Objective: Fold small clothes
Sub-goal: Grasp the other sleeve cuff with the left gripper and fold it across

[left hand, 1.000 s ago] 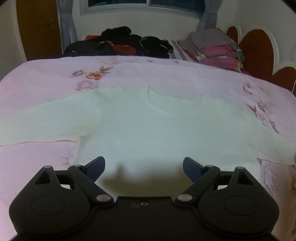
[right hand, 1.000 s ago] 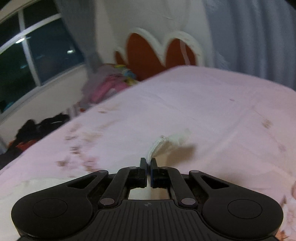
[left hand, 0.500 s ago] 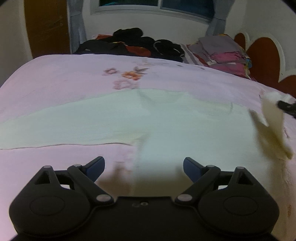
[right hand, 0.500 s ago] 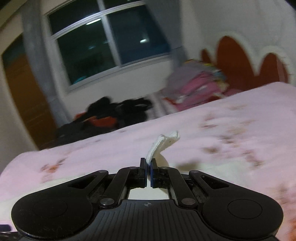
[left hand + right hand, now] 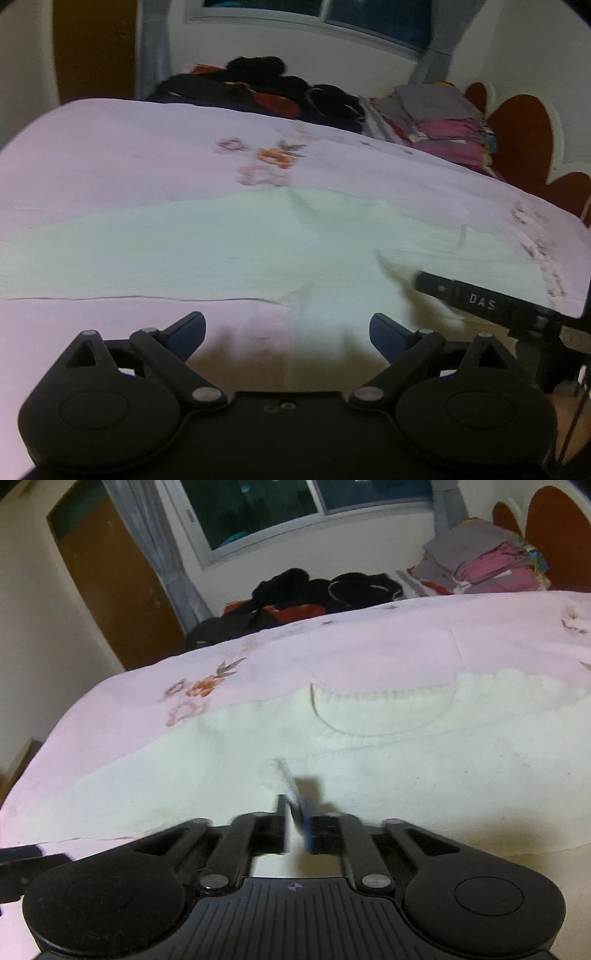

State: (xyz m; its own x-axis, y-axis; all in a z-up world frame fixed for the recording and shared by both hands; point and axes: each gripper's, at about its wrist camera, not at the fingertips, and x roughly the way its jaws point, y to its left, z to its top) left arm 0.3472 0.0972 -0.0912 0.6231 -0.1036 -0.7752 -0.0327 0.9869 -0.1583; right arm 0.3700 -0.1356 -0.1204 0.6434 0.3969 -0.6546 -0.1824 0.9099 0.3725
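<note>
Cream garment point(image 5: 369, 775) spread flat on pink floral bed point(image 5: 369, 646), neckline toward the far edge, a sleeve end folded in over the body. Right tongs point(image 5: 295, 819) just above that fold, blurred, jaws just now parting, a narrow gap showing, nothing pinched. Left tongs point(image 5: 286, 332) wide open, empty, over the near hem. Beyond the bed: dark clothes heap point(image 5: 266, 85), folded stack point(image 5: 439, 122), red headboard point(image 5: 517, 136), window point(image 5: 295, 506), brown door point(image 5: 107, 579).
</note>
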